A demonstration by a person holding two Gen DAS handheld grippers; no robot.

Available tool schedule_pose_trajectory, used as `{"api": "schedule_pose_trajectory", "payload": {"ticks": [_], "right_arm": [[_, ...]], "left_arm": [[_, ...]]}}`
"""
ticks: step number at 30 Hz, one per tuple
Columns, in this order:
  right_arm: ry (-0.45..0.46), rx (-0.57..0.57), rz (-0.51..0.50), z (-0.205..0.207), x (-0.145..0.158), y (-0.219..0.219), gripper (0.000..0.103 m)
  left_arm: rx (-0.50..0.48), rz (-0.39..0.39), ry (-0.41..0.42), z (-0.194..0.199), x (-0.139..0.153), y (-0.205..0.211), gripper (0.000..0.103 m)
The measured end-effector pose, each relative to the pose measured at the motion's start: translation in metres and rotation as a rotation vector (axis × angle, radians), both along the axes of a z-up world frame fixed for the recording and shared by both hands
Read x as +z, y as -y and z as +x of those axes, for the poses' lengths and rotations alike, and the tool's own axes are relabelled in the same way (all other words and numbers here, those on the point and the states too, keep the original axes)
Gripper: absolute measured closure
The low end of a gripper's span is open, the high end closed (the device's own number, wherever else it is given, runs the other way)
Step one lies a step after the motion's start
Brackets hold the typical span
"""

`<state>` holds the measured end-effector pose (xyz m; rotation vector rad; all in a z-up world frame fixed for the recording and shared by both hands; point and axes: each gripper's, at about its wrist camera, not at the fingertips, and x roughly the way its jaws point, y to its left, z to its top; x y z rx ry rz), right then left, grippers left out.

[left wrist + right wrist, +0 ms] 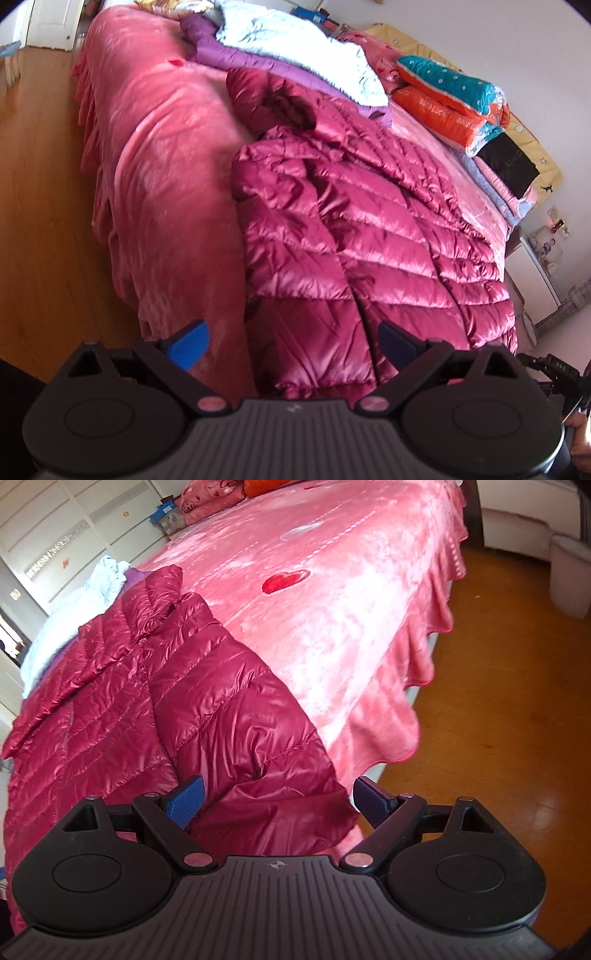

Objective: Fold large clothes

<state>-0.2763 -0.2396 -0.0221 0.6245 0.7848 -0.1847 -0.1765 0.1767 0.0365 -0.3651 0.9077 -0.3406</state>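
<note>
A shiny magenta quilted down jacket (pixel 362 236) lies spread on the pink bed cover (pixel 166 177), its hem toward me and its collar at the far end. My left gripper (pixel 291 343) is open and empty, hovering just above the jacket's near hem. In the right wrist view the jacket (pixel 155 709) lies at the left with one sleeve (pixel 266 771) stretched toward me on the pink bed cover (pixel 332 609). My right gripper (pixel 279 797) is open, its jaws on either side of the sleeve's cuff end without closing on it.
A purple and white quilt (pixel 295 48) is heaped beyond the jacket's collar. Folded orange-teal bedding (pixel 450 96) and a black item (pixel 509 162) sit at the bed's right side. Wooden floor (pixel 40 184) lies to the left; it also shows in the right wrist view (pixel 498 701).
</note>
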Motion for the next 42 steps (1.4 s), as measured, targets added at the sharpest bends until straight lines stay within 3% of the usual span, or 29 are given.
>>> {"api": "schedule_pose_trajectory", "payload": {"ticks": [5,13,15,20,25,30,35,42], "right_arm": [[-0.001,0.036,0.062,0.011,-0.009,0.002,0.000],[-0.043,0.086,0.096,0.018,-0.015,0.005,0.002],[-0.048,0.097,0.094,0.021,-0.015,0.004,0.009],[-0.051,0.127,0.097,0.023,-0.016,0.001,0.039],[-0.057,0.173,0.084,0.023,-0.013,-0.004,0.058],[-0.052,0.175,0.050,0.022,-0.007,-0.008,0.070],[-0.014,0.164,0.036,0.015,0.005,-0.010,0.082],[0.084,0.197,0.074,0.013,0.033,-0.017,0.085]], "left_arm": [[-0.011,-0.006,-0.057,0.005,-0.009,-0.001,0.005],[-0.132,-0.068,-0.117,0.003,-0.017,0.008,0.005],[-0.168,-0.090,-0.146,0.003,-0.019,0.011,0.005],[-0.260,-0.104,-0.198,0.000,-0.024,0.025,0.005],[-0.320,-0.114,-0.217,-0.004,-0.025,0.035,0.007],[-0.358,-0.149,-0.192,-0.008,-0.021,0.037,0.021],[-0.374,-0.193,-0.170,-0.008,-0.017,0.035,0.046],[-0.379,-0.255,-0.098,-0.005,-0.005,0.032,0.071]]}}
